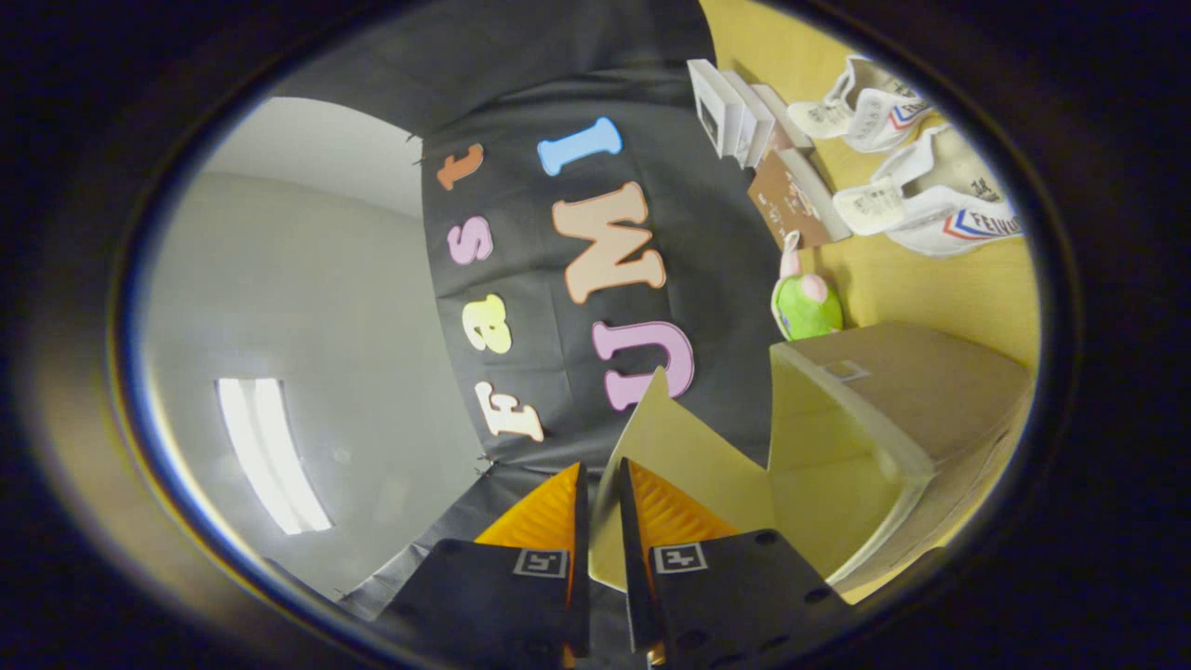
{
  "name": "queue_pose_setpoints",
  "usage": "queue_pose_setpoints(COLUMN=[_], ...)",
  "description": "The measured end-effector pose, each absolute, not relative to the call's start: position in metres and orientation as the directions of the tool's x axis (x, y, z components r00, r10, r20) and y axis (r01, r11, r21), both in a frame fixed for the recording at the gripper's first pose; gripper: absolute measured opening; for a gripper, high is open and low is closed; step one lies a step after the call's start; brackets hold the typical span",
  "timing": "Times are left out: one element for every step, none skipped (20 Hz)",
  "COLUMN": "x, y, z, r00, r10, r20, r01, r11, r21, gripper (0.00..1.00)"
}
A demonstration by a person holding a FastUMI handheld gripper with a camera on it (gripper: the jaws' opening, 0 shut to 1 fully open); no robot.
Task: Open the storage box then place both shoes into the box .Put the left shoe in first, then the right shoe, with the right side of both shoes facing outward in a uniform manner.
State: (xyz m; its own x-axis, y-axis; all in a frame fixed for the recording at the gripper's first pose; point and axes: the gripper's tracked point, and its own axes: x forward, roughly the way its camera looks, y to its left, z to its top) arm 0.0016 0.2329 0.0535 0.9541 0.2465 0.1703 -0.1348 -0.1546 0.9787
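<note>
Storage box, brown cardboard, sits on the yellow table with its lid flap swung open and standing away from the box body, pale inner face showing. The flap's edge runs down between the 2 orange fingers; the gripper is nearly closed, jaws a narrow slit apart with the thin card in that slit, both pads pressing on it. View is rolled hard to one side, so the table reads as a vertical plane. Beyond the box, well apart from it, 2 white shoes with red and blue side marks lie side by side on the table, neither in the box. Between shoes and box, near the booth cloth: a green and pink plush toy, just beside the box's far corner; a brown flat packet; 2 or 3 small white boxes stacked against the cloth. Grey ceiling with 1 lit strip lamp past the cloth.
</note>
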Motion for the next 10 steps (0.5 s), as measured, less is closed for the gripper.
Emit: queue_pose_setpoints(x=[0.002, 0.003, 0.006, 0.006, 0.005, 0.004, 0.000, 0.000, -0.003, -0.005], y=[0.246, 0.258, 0.275, 0.290, 0.306, 0.320, 0.333, 0.349, 0.365, 0.378], z=[0.063, 0.071, 0.082, 0.088, 0.094, 0.097, 0.098, 0.098, 0.096, 0.093], r00=[0.947, 0.939, 0.930, 0.919, 0.908, 0.896, 0.883, 0.869, 0.855, 0.842], r10=[0.268, 0.291, 0.316, 0.342, 0.368, 0.394, 0.420, 0.448, 0.477, 0.503], r20=[0.178, 0.185, 0.190, 0.193, 0.199, 0.205, 0.211, 0.211, 0.205, 0.197], r01=[-0.144, -0.154, -0.165, -0.175, -0.186, -0.194, -0.199, -0.201, -0.201, -0.201], r11=[-0.143, -0.126, -0.105, -0.085, -0.072, -0.068, -0.072, -0.068, -0.060, -0.048], r21=[0.979, 0.980, 0.981, 0.981, 0.980, 0.979, 0.977, 0.977, 0.978, 0.978], gripper=[0.20, 0.20, 0.20, 0.20, 0.19, 0.19, 0.19, 0.19, 0.19, 0.19])
